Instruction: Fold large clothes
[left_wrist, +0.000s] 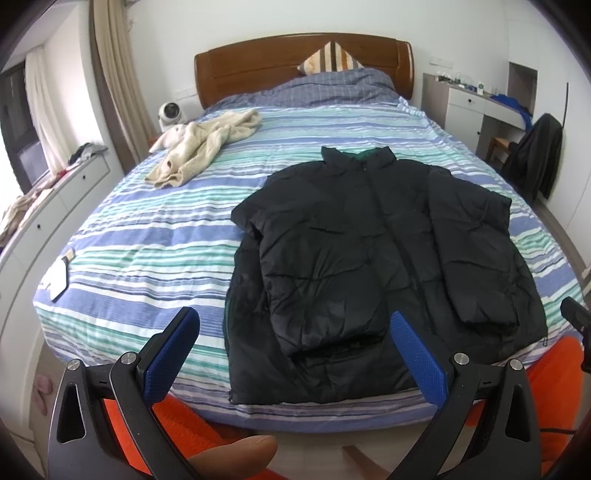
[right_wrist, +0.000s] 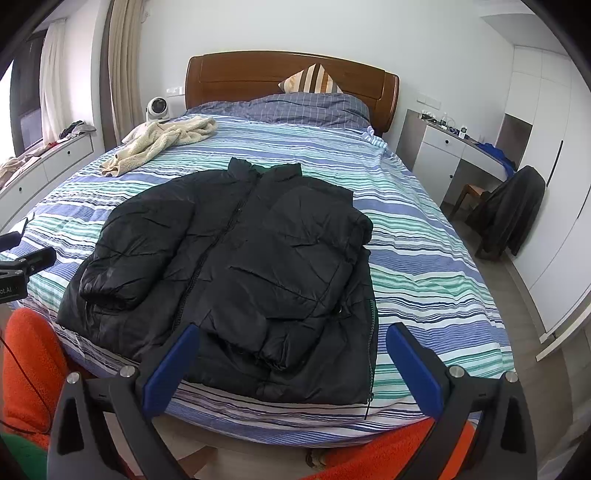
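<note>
Bed (left_wrist: 155, 236) with jacket (left_wrist: 362, 258) at its foot, sleeves folded in.
Left gripper (left_wrist: 291, 354) and right gripper (right_wrist: 291, 365) spread, empty, over the hem; next likely fold: hem toward collar.

A black puffer jacket (left_wrist: 373, 258) is seen laid flat on the striped bed (left_wrist: 147, 251), collar toward the headboard (left_wrist: 295, 62), both sleeves folded inward over the front. The left tool (left_wrist: 293, 332) is held above the bed's near edge, its blue-padded jaws spread wide and empty. A cream garment (left_wrist: 207, 144) lies crumpled well apart from the jacket.
</note>
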